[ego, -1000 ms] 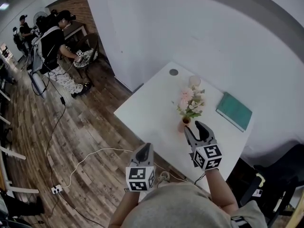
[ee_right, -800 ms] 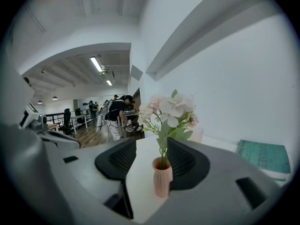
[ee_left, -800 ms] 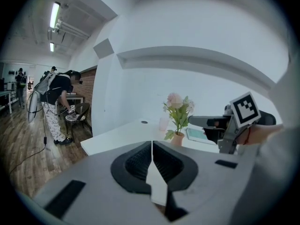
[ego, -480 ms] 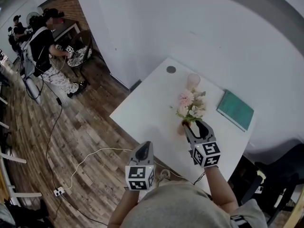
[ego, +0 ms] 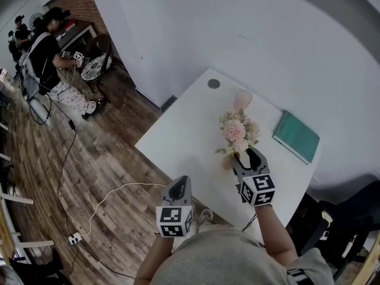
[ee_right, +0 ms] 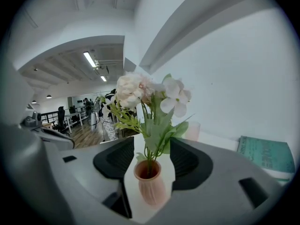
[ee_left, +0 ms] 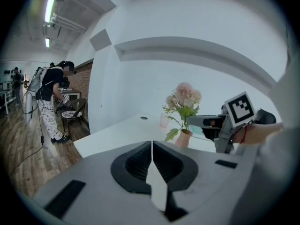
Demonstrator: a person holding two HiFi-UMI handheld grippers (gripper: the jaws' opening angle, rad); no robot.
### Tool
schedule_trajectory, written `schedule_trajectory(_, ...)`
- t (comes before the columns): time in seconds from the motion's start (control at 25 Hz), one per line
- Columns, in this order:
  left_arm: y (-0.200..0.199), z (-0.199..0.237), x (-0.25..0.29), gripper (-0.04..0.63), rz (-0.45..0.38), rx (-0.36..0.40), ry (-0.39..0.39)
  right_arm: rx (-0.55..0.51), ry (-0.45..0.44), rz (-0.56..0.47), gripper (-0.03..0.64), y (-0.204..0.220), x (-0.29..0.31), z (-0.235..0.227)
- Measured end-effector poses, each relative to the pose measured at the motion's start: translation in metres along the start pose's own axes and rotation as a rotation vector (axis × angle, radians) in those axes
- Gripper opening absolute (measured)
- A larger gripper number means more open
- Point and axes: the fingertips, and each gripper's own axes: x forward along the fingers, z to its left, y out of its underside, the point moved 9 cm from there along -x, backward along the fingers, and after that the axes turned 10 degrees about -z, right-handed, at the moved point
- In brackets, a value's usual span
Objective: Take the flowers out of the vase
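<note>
**A tabletop [ego: 178, 141] set against a wall, seen from above**

A vase [ego: 227, 162] stands near the middle of the tabletop, with flowers [ego: 237, 132] in it. Behind it, by the wall edge, stands a cup [ego: 242, 98]. A round cap [ego: 214, 83] sits by the far corner, and a book [ego: 295, 136] lies by the right corner. The right gripper [ego: 248, 154] reaches in from the near edge, its opening jaws on either side of the vase, not touching it. The left gripper [ego: 181, 183] hangs outside the near left edge.
</note>
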Motion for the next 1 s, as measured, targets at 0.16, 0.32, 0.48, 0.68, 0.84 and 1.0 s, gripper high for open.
schedule_trajectory(0.16, 0.002, 0.005, 0.004, 0.009, 0.013, -0.002, 0.000, 0.009, 0.012, 0.001, 0.229, 0.003, 0.008, -0.001)
schedule_trajectory(0.32, 0.003, 0.005, 0.006, 0.009, 0.016, 0.001, 0.001, 0.014, 0.029, -0.004, 0.211, 0.005, 0.010, -0.004)
schedule_trajectory(0.48, 0.003, 0.004, 0.004, 0.009, 0.016, 0.003, -0.001, 0.022, 0.042, -0.007, 0.179, 0.005, 0.010, -0.007)
schedule_trajectory(0.68, 0.006, 0.003, 0.003, 0.009, 0.026, 0.005, -0.007, 0.030, 0.040, -0.010, 0.132, 0.007, 0.011, -0.008)
schedule_trajectory(0.84, 0.005, -0.002, 0.003, 0.009, 0.026, 0.011, -0.006, 0.027, 0.030, -0.013, 0.086, 0.004, 0.012, -0.009)
schedule_trajectory(1.0, 0.005, -0.006, -0.001, 0.009, 0.019, 0.013, -0.004, 0.015, 0.028, -0.016, 0.058, 0.003, 0.008, -0.006)
